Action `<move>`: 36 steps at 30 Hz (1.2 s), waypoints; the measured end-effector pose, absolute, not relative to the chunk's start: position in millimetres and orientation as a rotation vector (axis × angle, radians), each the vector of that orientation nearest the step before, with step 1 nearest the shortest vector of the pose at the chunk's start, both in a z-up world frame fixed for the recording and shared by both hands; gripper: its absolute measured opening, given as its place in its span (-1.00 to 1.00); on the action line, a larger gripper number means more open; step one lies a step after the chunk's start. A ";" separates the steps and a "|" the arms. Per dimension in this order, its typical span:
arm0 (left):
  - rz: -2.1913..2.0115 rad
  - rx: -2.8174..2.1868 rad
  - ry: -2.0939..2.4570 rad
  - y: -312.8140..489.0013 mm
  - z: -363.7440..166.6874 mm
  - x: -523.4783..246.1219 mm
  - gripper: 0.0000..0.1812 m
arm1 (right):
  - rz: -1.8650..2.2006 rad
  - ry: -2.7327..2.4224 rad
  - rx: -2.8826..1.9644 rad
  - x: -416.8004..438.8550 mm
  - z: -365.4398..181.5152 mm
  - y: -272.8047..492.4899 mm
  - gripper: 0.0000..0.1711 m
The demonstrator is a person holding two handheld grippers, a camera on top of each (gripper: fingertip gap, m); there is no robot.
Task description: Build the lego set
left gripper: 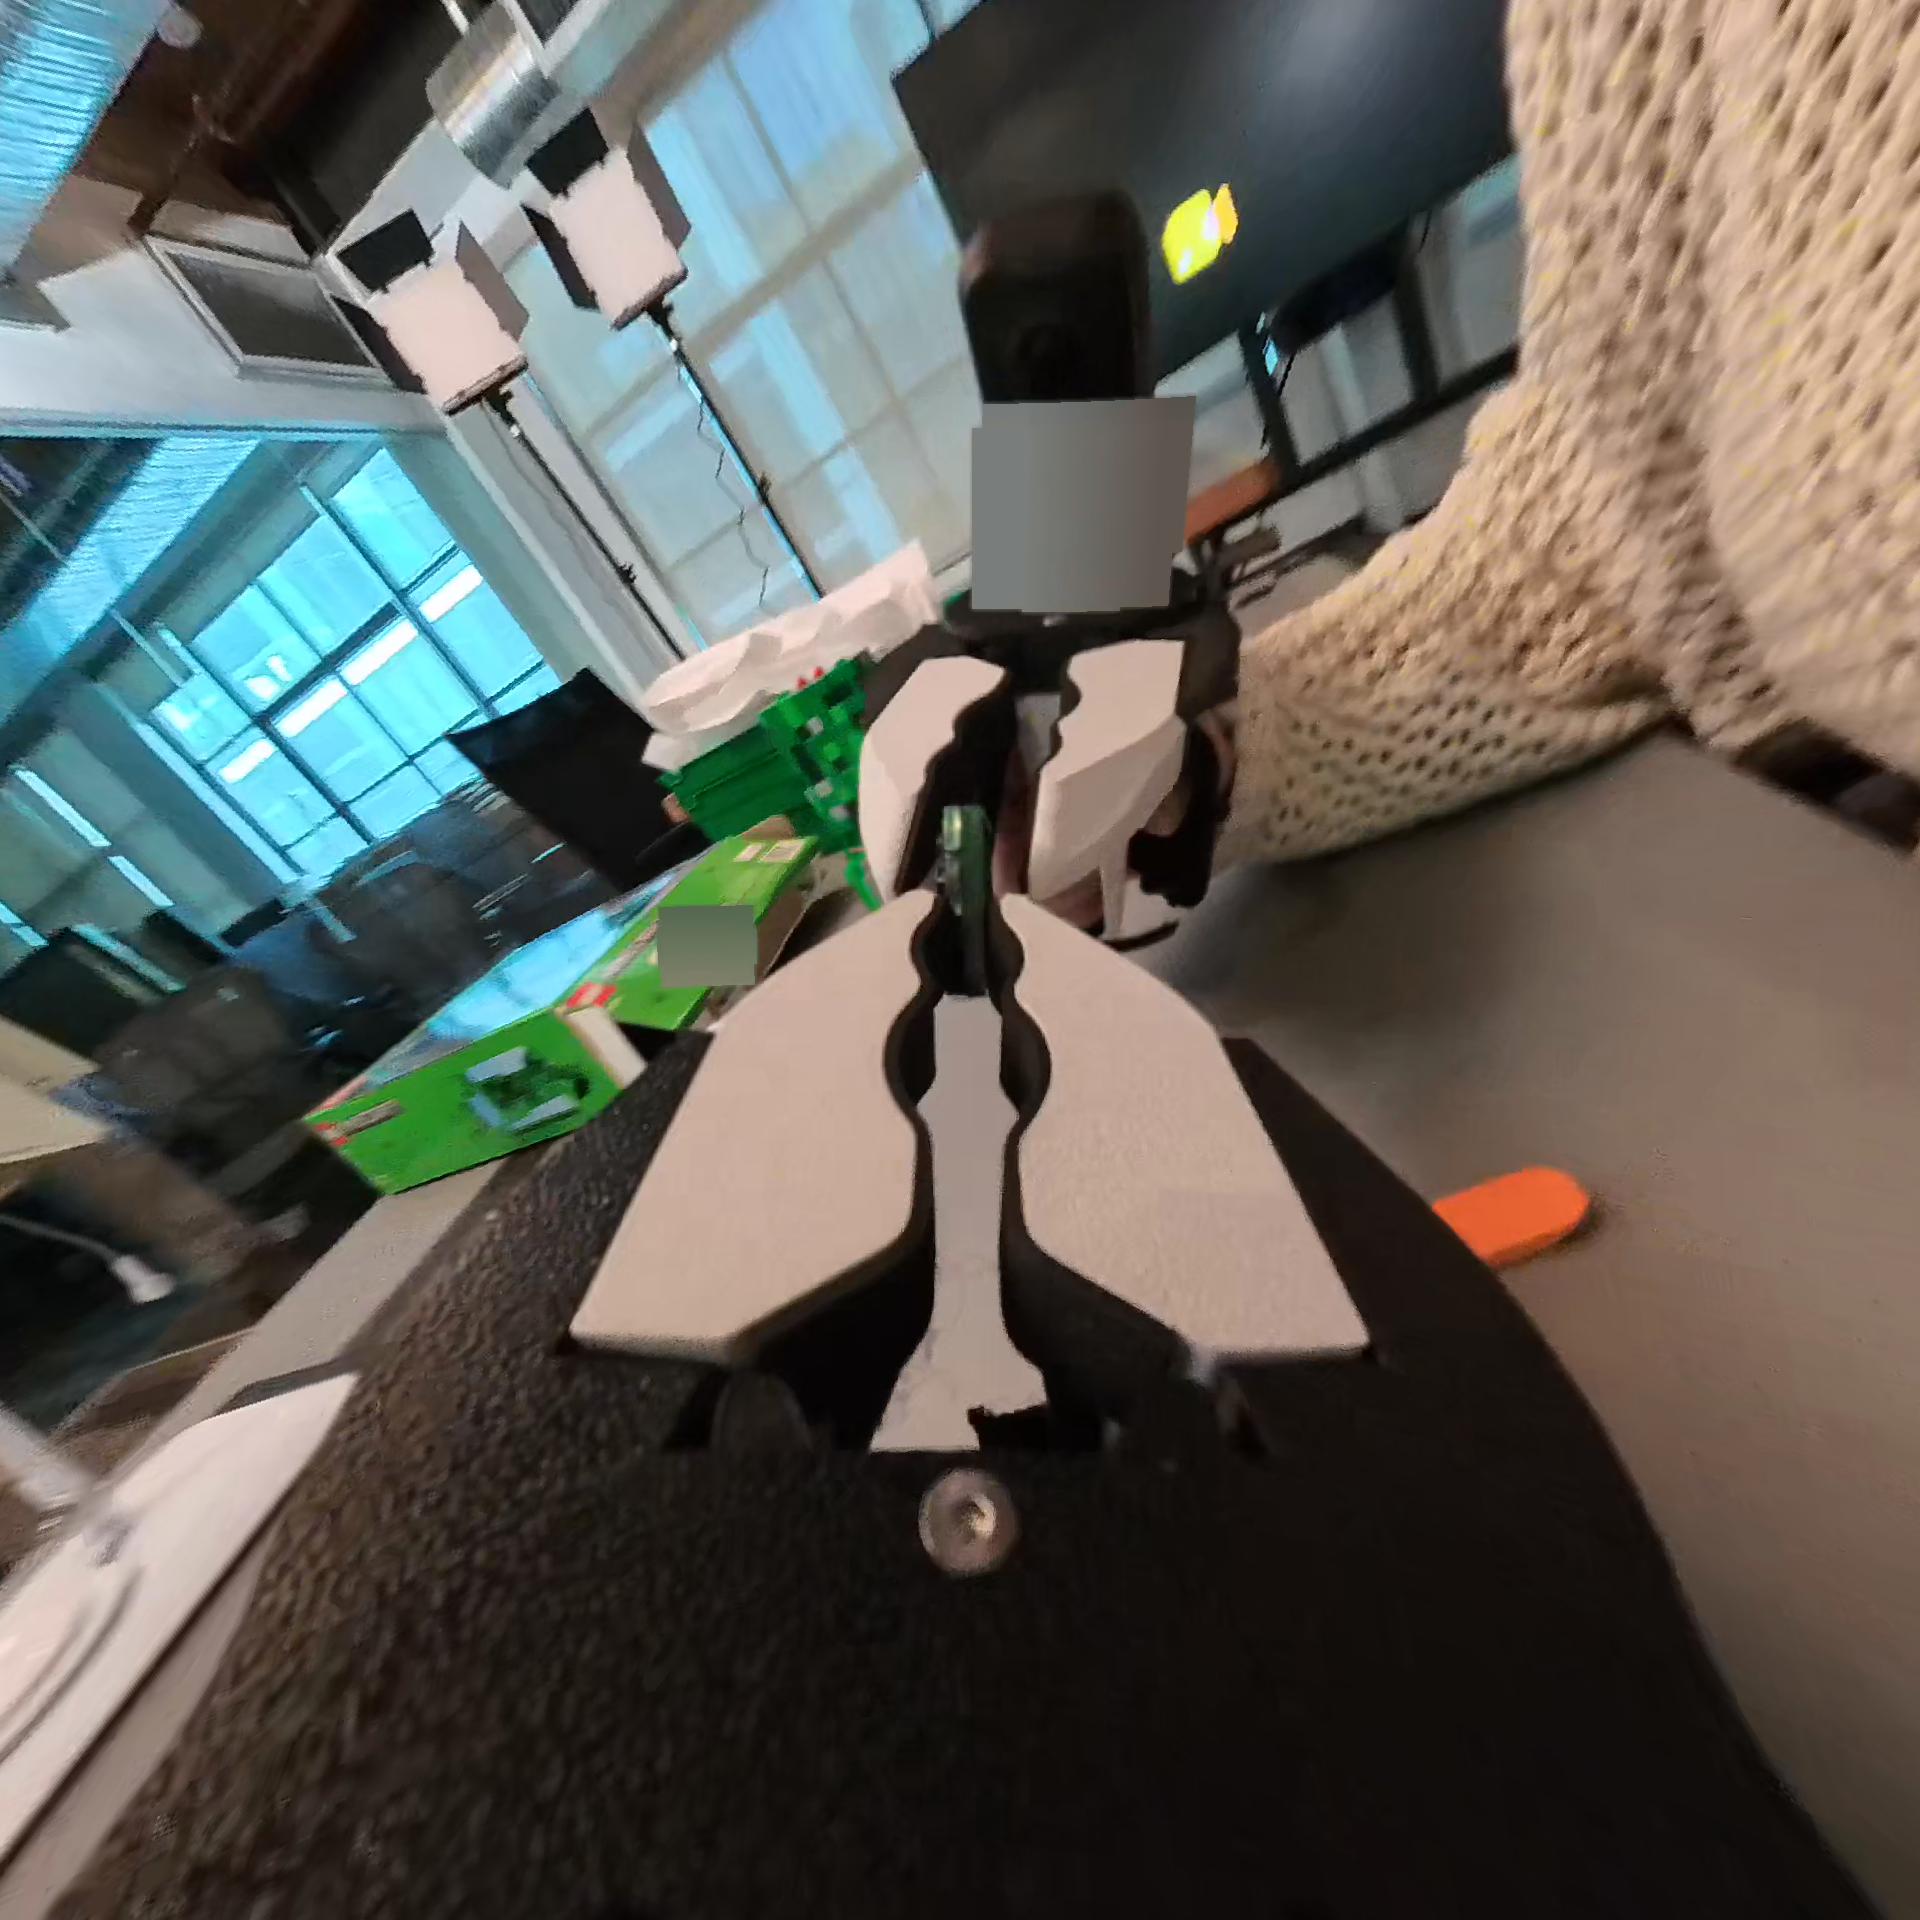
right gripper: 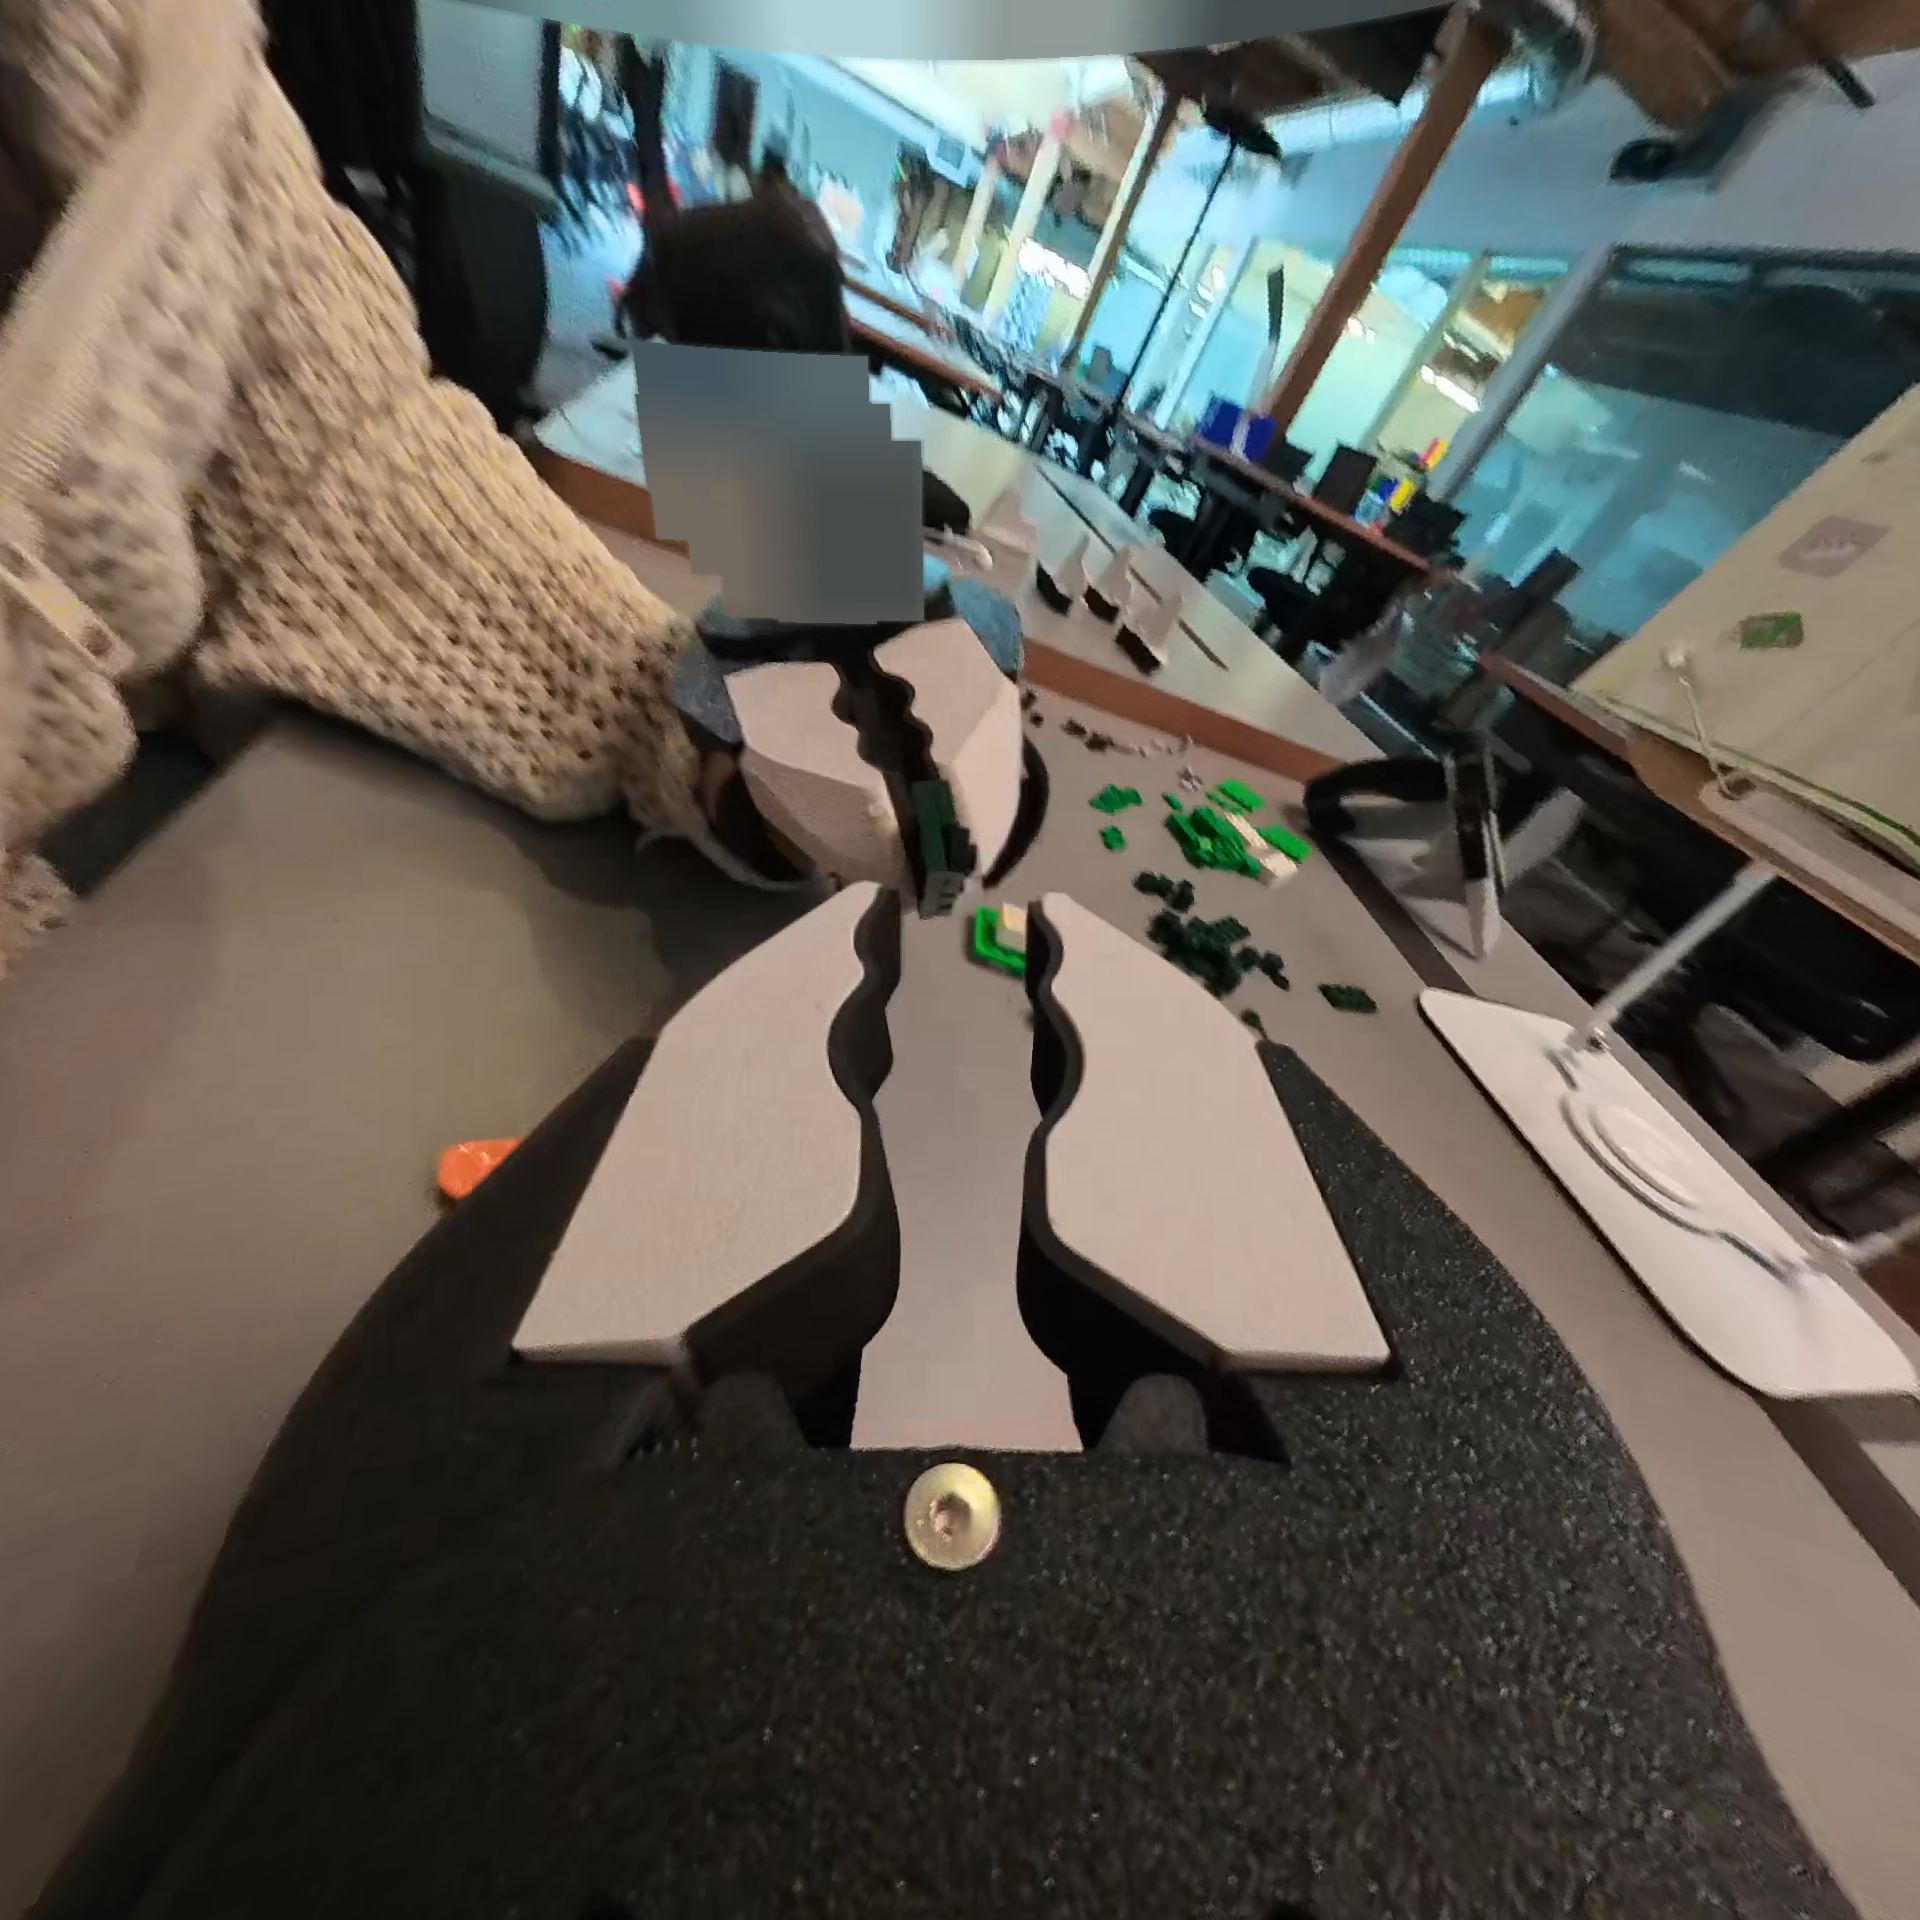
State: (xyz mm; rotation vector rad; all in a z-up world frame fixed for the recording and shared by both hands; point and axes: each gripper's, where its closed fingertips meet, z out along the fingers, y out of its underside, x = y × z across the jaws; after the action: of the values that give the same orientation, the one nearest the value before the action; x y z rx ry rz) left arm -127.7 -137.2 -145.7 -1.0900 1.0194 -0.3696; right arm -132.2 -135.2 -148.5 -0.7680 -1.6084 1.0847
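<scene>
My left gripper [left gripper: 964, 920] is shut on a dark green lego piece [left gripper: 966, 862] and holds it above the grey table [left gripper: 1558, 987]. In the right wrist view that gripper [right gripper: 940, 868] faces me with the dark green stack [right gripper: 940, 831] hanging between its fingertips. My right gripper [right gripper: 971, 909] is open and empty, its tips just in front of and below the held piece. It shows in the left wrist view [left gripper: 992, 821] right behind the piece. A small green and white assembly [right gripper: 997, 935] lies on the table between my right fingers.
Loose bright green bricks [right gripper: 1226, 831] and dark green bricks [right gripper: 1210, 940] lie to the right. An orange piece [left gripper: 1512, 1210] lies on the table. A green box [left gripper: 499, 1081] and a green build [left gripper: 821, 748] sit to the left. A white stand base [right gripper: 1662, 1174] is at the right. Knit sleeves flank both views. My left and right fingertips are right by each other.
</scene>
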 end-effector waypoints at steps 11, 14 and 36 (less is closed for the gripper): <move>-0.611 -1.066 0.959 -145.9 -138.0 -125.7 -0.93 | 1.207 -1.539 -0.731 -132.0 -136.2 -150.3 -0.81; -0.636 -1.068 0.968 -147.4 -139.5 -123.9 -0.93 | 1.202 -1.527 -0.723 -132.6 -136.3 -151.2 -0.87; -0.471 -1.268 0.995 -124.2 -165.4 -131.0 -0.74 | 0.795 -1.749 -0.785 -135.1 -170.0 -130.4 -0.90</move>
State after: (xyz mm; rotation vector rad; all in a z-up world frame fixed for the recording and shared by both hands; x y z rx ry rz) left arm -131.0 -124.2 -165.4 -1.2677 0.9954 -0.4706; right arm -135.1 -130.4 -170.0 -0.7850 -1.7494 0.7954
